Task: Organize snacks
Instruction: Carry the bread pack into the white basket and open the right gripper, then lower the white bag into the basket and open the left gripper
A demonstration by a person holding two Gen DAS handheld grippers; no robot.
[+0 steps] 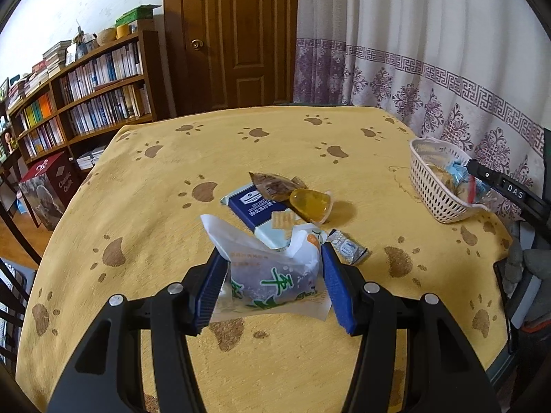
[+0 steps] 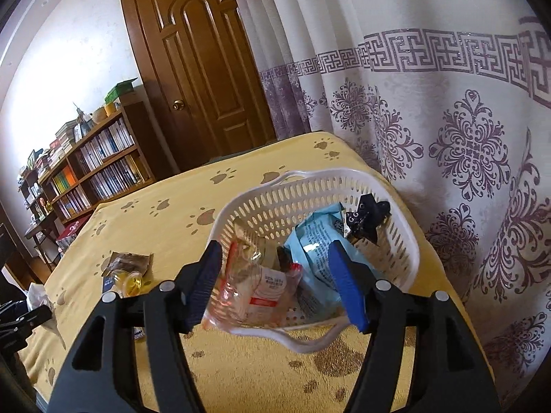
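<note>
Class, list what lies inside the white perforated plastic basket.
White perforated plastic basket holds a light-blue packet, a clear red-labelled packet and a black wrapper. Anything beneath them is covered.

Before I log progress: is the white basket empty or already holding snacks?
Holding snacks. The white basket contains a light blue packet, a clear red-labelled packet and a black packet.

The counter [image 1: 241, 361] wears a yellow cloth with brown paw prints. On it lie a white basket [image 1: 432, 186] near the right edge and, mid-cloth, a loose cluster — blue packet [image 1: 256, 211], brown wrapper [image 1: 272, 186], amber jelly cup [image 1: 310, 204], small sachet [image 1: 347, 246].
</note>
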